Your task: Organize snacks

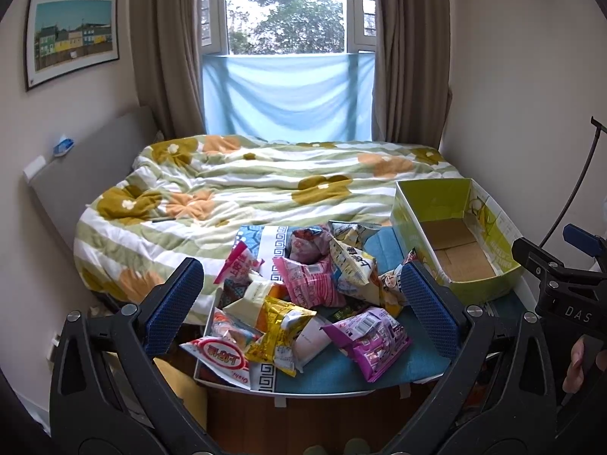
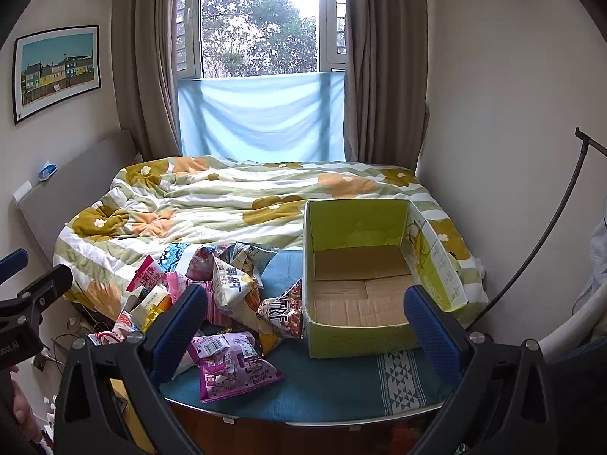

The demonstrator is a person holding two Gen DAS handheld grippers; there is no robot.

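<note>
A heap of several snack bags [image 1: 303,295] lies on a small table [image 1: 341,379] covered with a teal cloth, at the foot of a bed. A purple bag [image 1: 370,339] sits nearest, beside a gold one [image 1: 277,331] and a pink one [image 1: 307,280]. A green cardboard box [image 1: 461,235] stands empty at the table's right end. My left gripper [image 1: 301,307] hovers open above the heap. My right gripper [image 2: 307,326] hangs open in front of the box [image 2: 360,276], with the purple bag [image 2: 235,364] to its lower left. Neither holds anything.
The bed [image 1: 235,189] with a flowered quilt lies behind the table, its headboard [image 1: 91,167] on the left. A curtained window [image 1: 288,49] fills the far wall. A thin black stand [image 2: 546,235] leans at the right. A person's fingers [image 1: 576,364] hold the right gripper's handle.
</note>
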